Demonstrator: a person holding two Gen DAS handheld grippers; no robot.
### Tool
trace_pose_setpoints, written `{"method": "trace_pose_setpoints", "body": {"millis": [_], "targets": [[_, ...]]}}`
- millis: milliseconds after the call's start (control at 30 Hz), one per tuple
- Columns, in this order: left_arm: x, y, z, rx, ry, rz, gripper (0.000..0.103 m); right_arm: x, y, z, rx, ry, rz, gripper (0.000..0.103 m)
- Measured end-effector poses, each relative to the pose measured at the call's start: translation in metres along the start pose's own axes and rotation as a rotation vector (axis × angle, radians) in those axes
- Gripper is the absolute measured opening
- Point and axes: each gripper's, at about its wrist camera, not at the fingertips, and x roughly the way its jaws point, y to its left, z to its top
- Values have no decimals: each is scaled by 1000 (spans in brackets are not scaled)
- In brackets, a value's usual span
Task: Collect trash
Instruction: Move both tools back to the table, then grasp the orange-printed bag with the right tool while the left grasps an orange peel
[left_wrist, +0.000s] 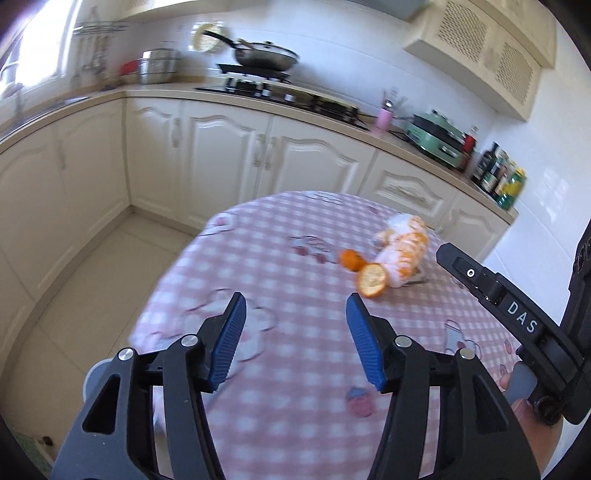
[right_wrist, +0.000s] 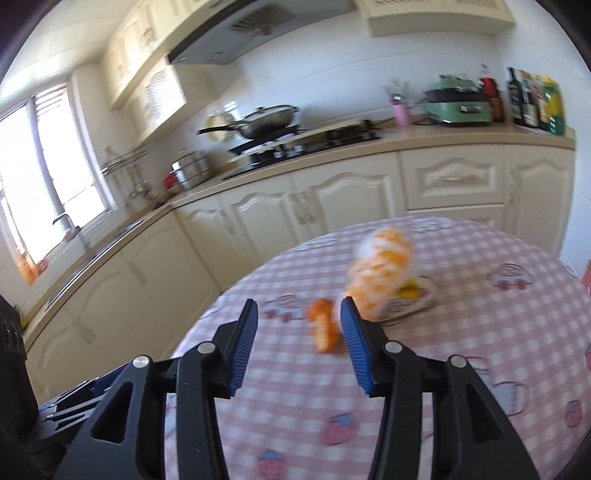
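Two pieces of orange peel (left_wrist: 370, 279) lie on the round table's pink checked cloth (left_wrist: 295, 387). Right behind them is a clear bag of orange segments (left_wrist: 404, 247). My left gripper (left_wrist: 296, 301) hovers over the cloth short of the peel, open, with nothing between its blue pads. In the right wrist view the peel (right_wrist: 325, 328) sits just beyond the right gripper (right_wrist: 298, 310), close to its right fingertip, and the pads do not press on it. That gripper is open. The bag (right_wrist: 380, 273) leans on a small plate (right_wrist: 421, 301). Both views are blurred.
The right tool's black housing (left_wrist: 517, 314) and a hand fill the left wrist view's right edge. Cream cabinets (right_wrist: 332, 206) and a counter with a wok (right_wrist: 266, 120), a green appliance (right_wrist: 458, 101) and bottles run behind the table. Tiled floor (left_wrist: 92, 280) lies left.
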Motion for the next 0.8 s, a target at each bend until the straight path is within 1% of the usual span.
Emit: {"method": "trace_pose_setpoints", "body": {"millis": [33, 133, 200, 300, 433, 533, 600, 633, 667, 700, 733, 800], "targets": [[8, -12, 2, 20, 8, -11, 56, 2, -18, 4, 29, 3, -13, 47], [30, -37, 3, 61, 39, -24, 58, 11, -49, 7, 79, 17, -29, 48], [48, -51, 5, 84, 69, -32, 58, 18, -59, 9, 102, 28, -27, 48], [71, -62, 7, 106, 106, -36, 58, 33, -77, 10, 148, 51, -15, 49], [92, -77, 9, 131, 129, -42, 57, 46, -87, 12, 180, 71, -7, 50], [106, -85, 10, 145, 152, -53, 46, 53, -90, 14, 200, 80, 7, 50], [114, -86, 11, 148, 168, -59, 32, 59, -93, 15, 211, 94, 18, 50], [117, -85, 11, 149, 174, -65, 29, 63, -93, 16, 216, 103, 25, 51], [119, -86, 11, 150, 174, -72, 22, 66, -93, 17, 217, 111, 31, 51], [120, -86, 12, 146, 171, -90, 14, 70, -92, 18, 219, 117, 34, 52], [120, -86, 12, 148, 168, -104, 9, 75, -92, 19, 225, 128, 36, 52], [119, -88, 12, 165, 161, -97, 8, 84, -91, 20, 246, 149, 42, 54]]}}
